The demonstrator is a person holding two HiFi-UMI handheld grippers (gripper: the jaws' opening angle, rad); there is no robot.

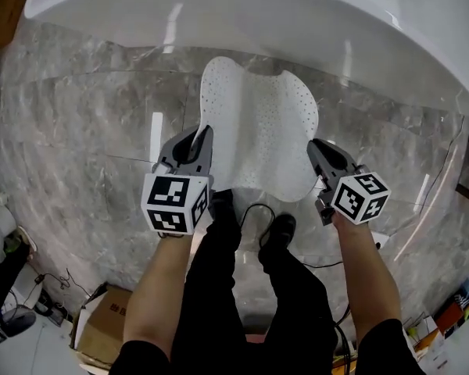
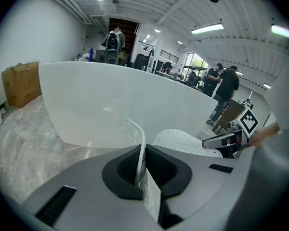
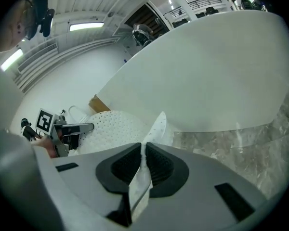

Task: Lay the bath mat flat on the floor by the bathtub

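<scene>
A white perforated bath mat (image 1: 258, 127) hangs in the air between my two grippers, over the marble floor just in front of the white bathtub (image 1: 242, 14). My left gripper (image 1: 202, 139) is shut on the mat's left edge; that thin edge (image 2: 142, 150) runs up between the dark pads. Over at the mat's right edge, my right gripper (image 1: 316, 151) is shut on a corner (image 3: 151, 134) that sticks up from the jaws. The mat's far end (image 1: 219, 73) curls toward the tub wall. Each gripper view shows the other gripper across the mat.
The grey marble floor (image 1: 86, 131) spreads left and right of the mat. The person's black shoes (image 1: 285, 229) stand just behind the mat with a cable between them. A cardboard box (image 1: 105, 326) lies at the lower left, clutter at the lower right.
</scene>
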